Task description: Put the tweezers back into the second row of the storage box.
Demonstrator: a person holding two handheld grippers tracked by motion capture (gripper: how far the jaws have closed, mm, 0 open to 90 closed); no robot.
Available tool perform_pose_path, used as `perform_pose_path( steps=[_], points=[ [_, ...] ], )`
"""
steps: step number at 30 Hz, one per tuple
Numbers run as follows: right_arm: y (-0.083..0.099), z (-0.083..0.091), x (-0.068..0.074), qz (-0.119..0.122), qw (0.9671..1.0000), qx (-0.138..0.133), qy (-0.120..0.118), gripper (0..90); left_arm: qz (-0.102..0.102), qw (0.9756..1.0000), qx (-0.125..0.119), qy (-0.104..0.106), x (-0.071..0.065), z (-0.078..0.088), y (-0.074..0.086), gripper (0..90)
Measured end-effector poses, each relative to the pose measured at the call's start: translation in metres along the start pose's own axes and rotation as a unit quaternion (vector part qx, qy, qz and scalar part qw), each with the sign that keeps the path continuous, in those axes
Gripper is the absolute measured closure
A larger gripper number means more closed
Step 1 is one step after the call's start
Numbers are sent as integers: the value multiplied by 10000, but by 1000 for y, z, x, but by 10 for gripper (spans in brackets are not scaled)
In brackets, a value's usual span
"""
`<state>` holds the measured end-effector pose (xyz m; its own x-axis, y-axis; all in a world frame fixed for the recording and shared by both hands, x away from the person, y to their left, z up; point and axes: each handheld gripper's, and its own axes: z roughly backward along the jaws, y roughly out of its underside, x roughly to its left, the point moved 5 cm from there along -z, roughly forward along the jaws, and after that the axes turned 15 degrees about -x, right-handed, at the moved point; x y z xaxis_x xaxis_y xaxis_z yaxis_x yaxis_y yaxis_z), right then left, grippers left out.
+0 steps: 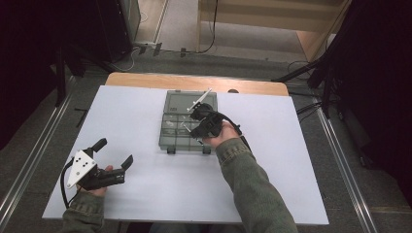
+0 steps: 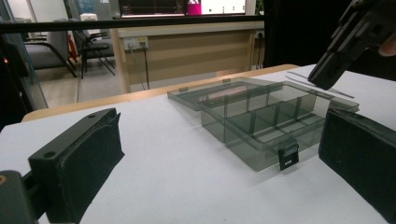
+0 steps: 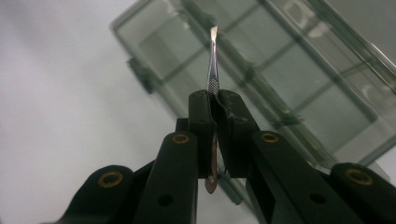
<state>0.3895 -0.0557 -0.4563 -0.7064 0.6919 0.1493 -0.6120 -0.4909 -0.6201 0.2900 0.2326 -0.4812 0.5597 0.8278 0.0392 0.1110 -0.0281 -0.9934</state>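
Looks like a lab/office: black curtains (image 1: 29, 63) round the table (image 1: 145, 194), floor cables (image 1: 214, 34), monitors (image 2: 187, 7), office chairs (image 2: 51, 51).

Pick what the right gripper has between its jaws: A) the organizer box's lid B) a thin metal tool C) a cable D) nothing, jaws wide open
B: in the right gripper view the right gripper is clamped shut on a thin metal tool whose flat tip sticks out above the smoky clear organizer box.
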Motion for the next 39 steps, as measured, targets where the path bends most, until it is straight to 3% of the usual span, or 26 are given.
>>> perform_pose_path(
  steps=[3,4,5,6,12,13,14,15,17,19,20,26,29,31,33,39],
  points=[
    [0,-6,-8,-33,10000,-35,39,858,-1,10000,2,-2,0,0,0,0],
    [0,-7,-9,78,9999,-92,32,857,2,10000,-1,-3,0,0,0,0],
    [-1,-10,-9,483,9986,-206,102,855,1,10000,4,0,0,0,0,0],
    [-1,-10,-9,584,9979,-241,141,855,1,10000,12,5,0,0,0,0],
    [-3,-18,-5,712,9971,-238,105,856,-8,10000,4,9,0,-1,0,0],
    [-2,-22,-4,697,9975,-137,48,854,-14,10000,-1,15,0,-1,0,0],
    [-1,-23,-3,642,9979,-109,-5,826,-14,10000,-1,15,0,-1,0,0],
    [-1,-26,-3,579,9982,-81,-120,698,-8,10000,3,28,-1,-1,0,0],
    [0,-28,-2,458,9988,23,-174,544,-14,10000,0,29,0,-1,0,0],
    [1,-28,-2,436,9988,43,-201,507,4,10000,-18,22,0,-1,0,0],
    [1,-25,-2,468,9987,32,-191,421,4,10000,-20,5,1,-1,0,0],
    [0,-14,0,325,9989,-220,-237,289,-13,10000,-31,31,0,0,-1,0],
    [-1,-7,1,172,9987,-389,-270,138,-12,10000,-33,40,-1,-1,-1,0],
    [-1,-5,2,154,9986,-409,-282,115,-15,10000,-28,44,-1,-1,-1,0],
    [-1,0,3,49,9986,-476,-220,9,-35,10000,-24,49,-1,-1,-1,0],
    [2,18,4,-15,9979,-619,-164,0,-33,10000,-29,48,-2,0,-1,0]
  ],
)
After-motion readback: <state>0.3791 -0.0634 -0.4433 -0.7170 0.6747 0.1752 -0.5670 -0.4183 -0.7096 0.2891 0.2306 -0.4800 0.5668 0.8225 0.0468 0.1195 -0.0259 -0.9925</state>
